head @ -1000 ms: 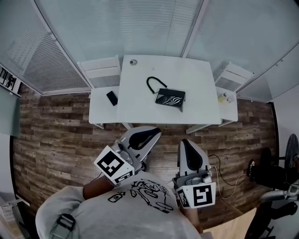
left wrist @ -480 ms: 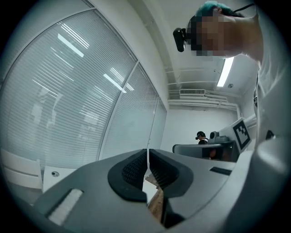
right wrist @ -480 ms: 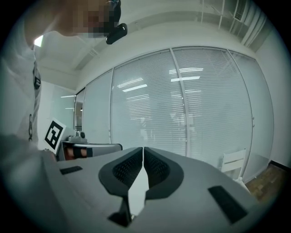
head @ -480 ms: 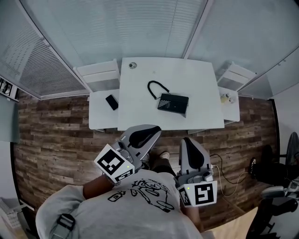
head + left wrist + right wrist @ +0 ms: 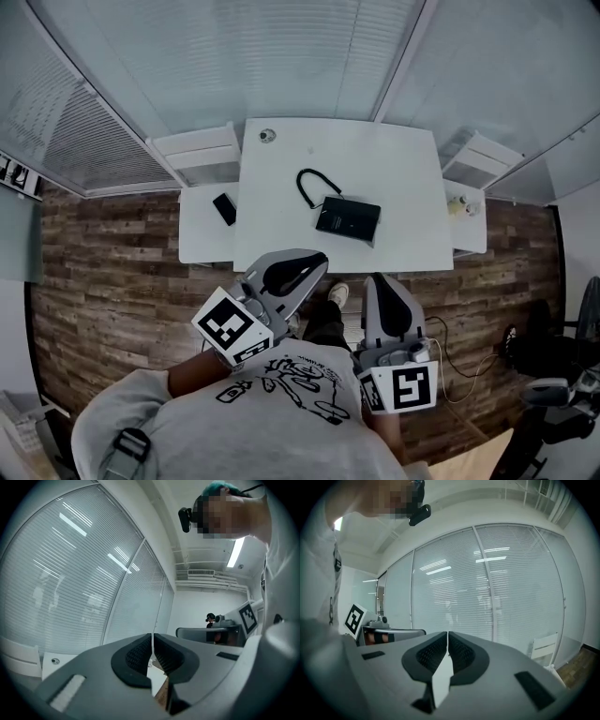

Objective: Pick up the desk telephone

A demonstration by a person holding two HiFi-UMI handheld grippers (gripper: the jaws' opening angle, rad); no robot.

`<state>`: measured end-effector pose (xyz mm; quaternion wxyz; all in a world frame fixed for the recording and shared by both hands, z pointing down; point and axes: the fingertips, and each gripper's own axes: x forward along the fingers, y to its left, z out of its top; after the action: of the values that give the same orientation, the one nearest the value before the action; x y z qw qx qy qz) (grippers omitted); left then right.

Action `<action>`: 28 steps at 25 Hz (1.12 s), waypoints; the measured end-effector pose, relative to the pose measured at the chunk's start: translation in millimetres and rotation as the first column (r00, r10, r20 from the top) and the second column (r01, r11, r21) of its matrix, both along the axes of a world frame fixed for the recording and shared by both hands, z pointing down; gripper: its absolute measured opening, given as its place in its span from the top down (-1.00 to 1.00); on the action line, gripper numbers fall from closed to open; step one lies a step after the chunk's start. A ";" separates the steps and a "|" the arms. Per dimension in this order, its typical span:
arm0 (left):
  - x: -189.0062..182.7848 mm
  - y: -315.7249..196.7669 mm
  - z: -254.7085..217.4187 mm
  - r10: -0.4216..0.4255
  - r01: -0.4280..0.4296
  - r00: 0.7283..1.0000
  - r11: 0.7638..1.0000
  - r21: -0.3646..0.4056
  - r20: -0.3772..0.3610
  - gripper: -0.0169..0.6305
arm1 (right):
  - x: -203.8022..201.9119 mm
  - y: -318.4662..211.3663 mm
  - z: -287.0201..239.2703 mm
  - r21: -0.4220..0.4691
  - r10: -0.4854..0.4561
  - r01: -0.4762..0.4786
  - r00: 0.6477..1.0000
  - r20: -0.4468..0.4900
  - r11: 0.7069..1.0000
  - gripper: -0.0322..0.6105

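The desk telephone (image 5: pixel 349 217) is a flat black unit lying on the white table (image 5: pixel 403 169), right of its middle, with a black cord (image 5: pixel 309 184) looping off to its left. Both grippers hang in front of my chest, short of the table's near edge and apart from the telephone. My left gripper (image 5: pixel 317 260) is shut and empty, its ribbed pads (image 5: pixel 140 652) meeting. My right gripper (image 5: pixel 379 282) is likewise shut with nothing in it, pads (image 5: pixel 459 651) together. Neither gripper view shows the telephone, only frosted blinds.
A small black handset (image 5: pixel 224 208) lies on the white chair (image 5: pixel 202 150) left of the table. A second white chair (image 5: pixel 478 155) stands to the right, with small bottles (image 5: pixel 461 206) on a low ledge. A round fitting (image 5: pixel 268 135) sits at the table's far left. Cables (image 5: pixel 450 352) trail on the wood floor.
Both shut grippers have moved forward toward the table together with me. The table and telephone now sit lower and nearer in the head view.
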<state>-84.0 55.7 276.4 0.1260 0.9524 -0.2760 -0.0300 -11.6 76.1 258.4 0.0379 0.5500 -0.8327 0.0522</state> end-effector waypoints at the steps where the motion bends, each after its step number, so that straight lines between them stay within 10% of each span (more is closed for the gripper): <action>1: 4.5 -5.1 0.2 -0.002 0.002 1.000 1.000 0.001 0.001 0.90 | 4.6 -5.6 0.0 0.003 -0.002 0.002 1.000 0.002 1.000 0.87; 28: 154.3 -149.1 -17.4 -0.137 0.136 0.991 0.989 0.053 0.015 0.90 | 153.8 -156.4 -21.0 0.059 -0.132 0.131 0.991 0.011 0.990 0.87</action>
<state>70.2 -93.3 259.0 0.0963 0.9345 -0.3406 -0.0371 142.2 -80.3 237.4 0.0190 0.4944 -0.8685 0.0292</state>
